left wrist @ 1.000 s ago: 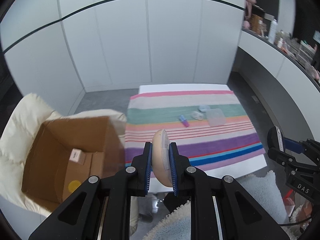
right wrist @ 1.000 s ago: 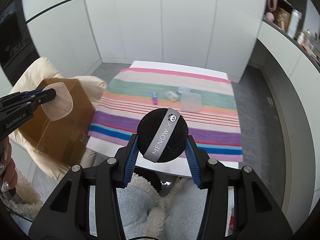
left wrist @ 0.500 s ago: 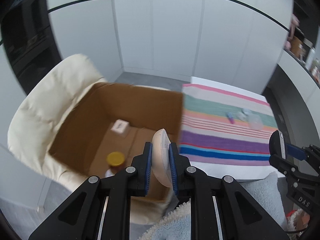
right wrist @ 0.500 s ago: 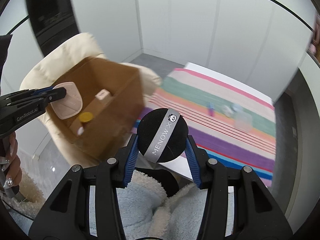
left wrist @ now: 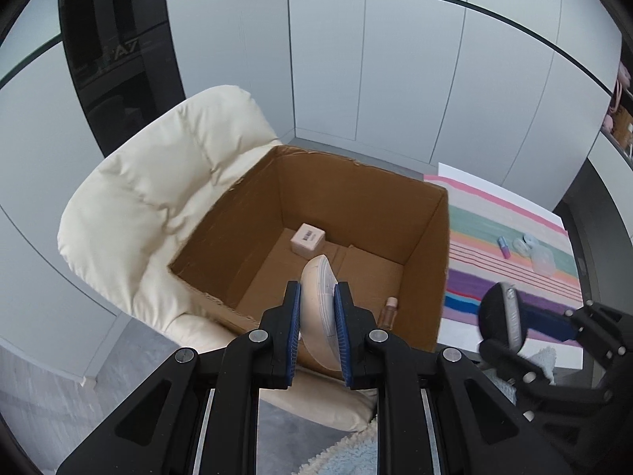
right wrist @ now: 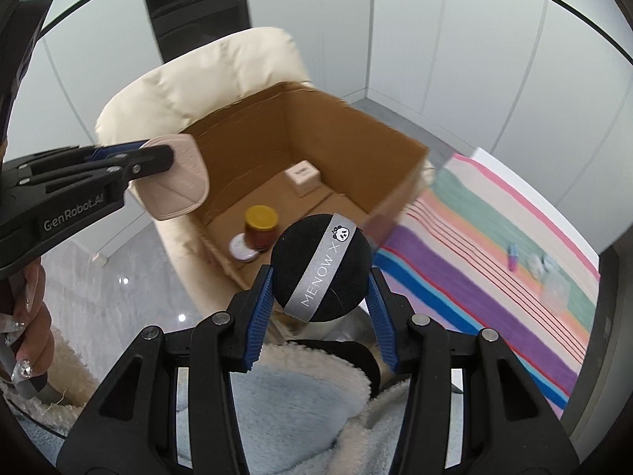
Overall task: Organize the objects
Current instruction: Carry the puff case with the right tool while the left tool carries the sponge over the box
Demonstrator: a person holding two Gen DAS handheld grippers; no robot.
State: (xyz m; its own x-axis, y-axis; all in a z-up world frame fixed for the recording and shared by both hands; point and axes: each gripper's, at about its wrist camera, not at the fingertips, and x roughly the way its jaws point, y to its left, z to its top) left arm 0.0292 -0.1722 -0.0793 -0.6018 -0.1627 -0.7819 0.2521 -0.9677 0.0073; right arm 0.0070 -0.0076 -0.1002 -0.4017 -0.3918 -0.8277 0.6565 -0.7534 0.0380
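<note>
My left claw (left wrist: 317, 330) is clamped narrow on a beige powder puff (left wrist: 319, 308), held on edge with its flat faces against the pads. My right claw (right wrist: 321, 297) is closed wider on a round black puff (right wrist: 321, 267), whose grey ribbon reads "MENOW X" beside a small panda face.

The move turns on the open cardboard box (left wrist: 429, 245) on the cream armchair (left wrist: 158, 182). From my left claw it lies straight ahead at twelve o'clock, the beige puff already over its near rim, so I judge that hand nearer. From my right claw the opening sits at about eleven o'clock.

Inside are a gold-lidded jar (right wrist: 261, 227), a white-capped pot (right wrist: 242, 248) and a small carton with a barcode label (left wrist: 308, 239). The left claw's body reads "GenRobot.AI". At two o'clock, on the striped worktop (right wrist: 467, 261), small items remain.
</note>
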